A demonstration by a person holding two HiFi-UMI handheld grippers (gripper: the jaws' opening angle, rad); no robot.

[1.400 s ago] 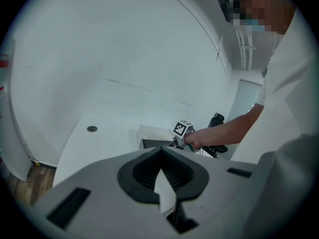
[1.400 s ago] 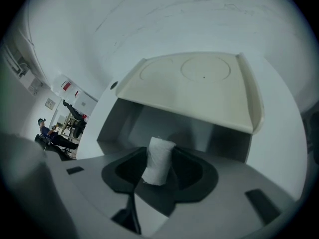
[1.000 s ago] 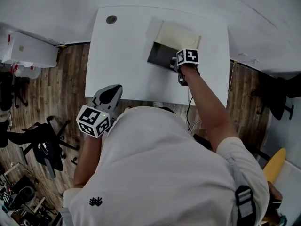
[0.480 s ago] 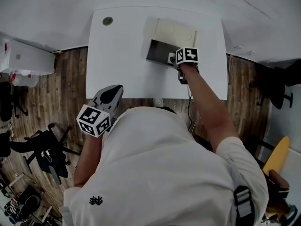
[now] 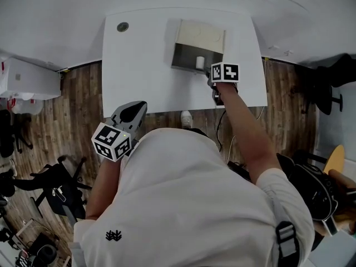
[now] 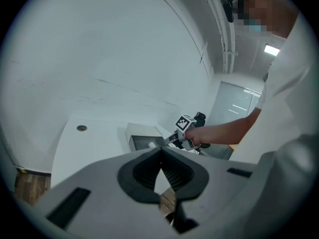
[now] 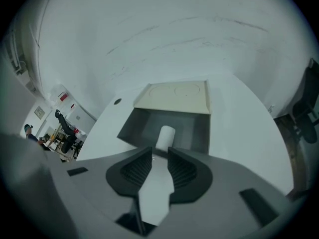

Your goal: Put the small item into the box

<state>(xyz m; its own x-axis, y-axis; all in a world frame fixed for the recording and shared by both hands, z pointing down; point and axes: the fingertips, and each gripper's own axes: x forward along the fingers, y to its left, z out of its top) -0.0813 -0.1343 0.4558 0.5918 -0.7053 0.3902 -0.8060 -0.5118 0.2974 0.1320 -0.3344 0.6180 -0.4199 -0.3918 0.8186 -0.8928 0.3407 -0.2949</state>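
Note:
The open box (image 5: 183,59) sits on the white table (image 5: 139,65) with its pale lid (image 5: 200,35) folded back. A small white cylinder (image 5: 199,63) stands inside it, also in the right gripper view (image 7: 165,137) and the left gripper view (image 6: 151,145). My right gripper (image 5: 211,78) is at the box's near right edge. Its jaws (image 7: 159,158) are closing with nothing between them; the cylinder lies just beyond the tips. My left gripper (image 5: 133,109) hangs off the table near my body, shut and empty (image 6: 160,152).
A round grommet (image 5: 123,26) marks the table's far left corner. The table's near edge (image 5: 167,111) runs just behind the right gripper. Wooden floor with office chairs (image 5: 58,191) lies to the left, another chair (image 5: 328,85) to the right.
The right gripper has drawn back from over the box to its near edge, leaving the white cylinder inside. The left gripper has stayed put.

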